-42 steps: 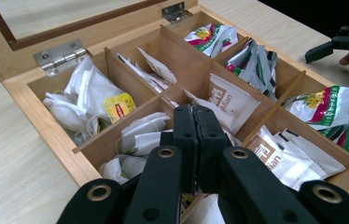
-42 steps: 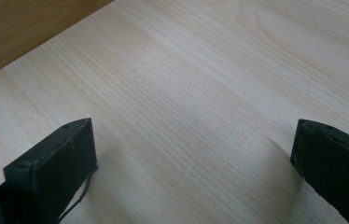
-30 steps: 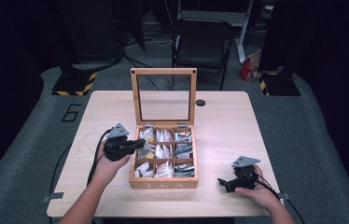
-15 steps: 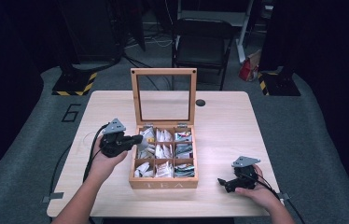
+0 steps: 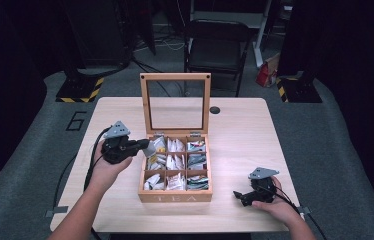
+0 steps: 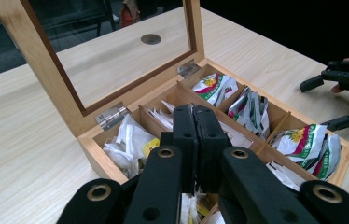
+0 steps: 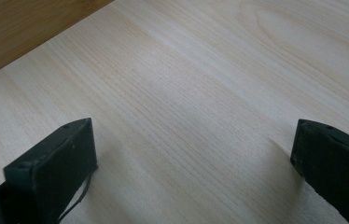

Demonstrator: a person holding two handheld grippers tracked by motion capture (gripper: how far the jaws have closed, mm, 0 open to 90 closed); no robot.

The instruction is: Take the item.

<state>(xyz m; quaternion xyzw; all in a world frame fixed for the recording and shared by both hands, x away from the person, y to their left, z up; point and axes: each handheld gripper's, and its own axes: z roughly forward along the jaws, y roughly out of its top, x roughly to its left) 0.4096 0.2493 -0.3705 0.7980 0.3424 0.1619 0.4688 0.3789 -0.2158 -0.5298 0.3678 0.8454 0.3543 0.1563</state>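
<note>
In the high view your left gripper holds what appears to be a tea bag over the tea box's rear-left compartment, your right gripper resting on the table; the left gripper view shows its jaws pressed together above the box, the right gripper view jaws spread wide over bare wood.

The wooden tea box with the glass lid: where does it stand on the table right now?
In the high view the wooden tea box stands open at the middle of the pale wooden table, near the front edge, between the left gripper and the right gripper.
</note>
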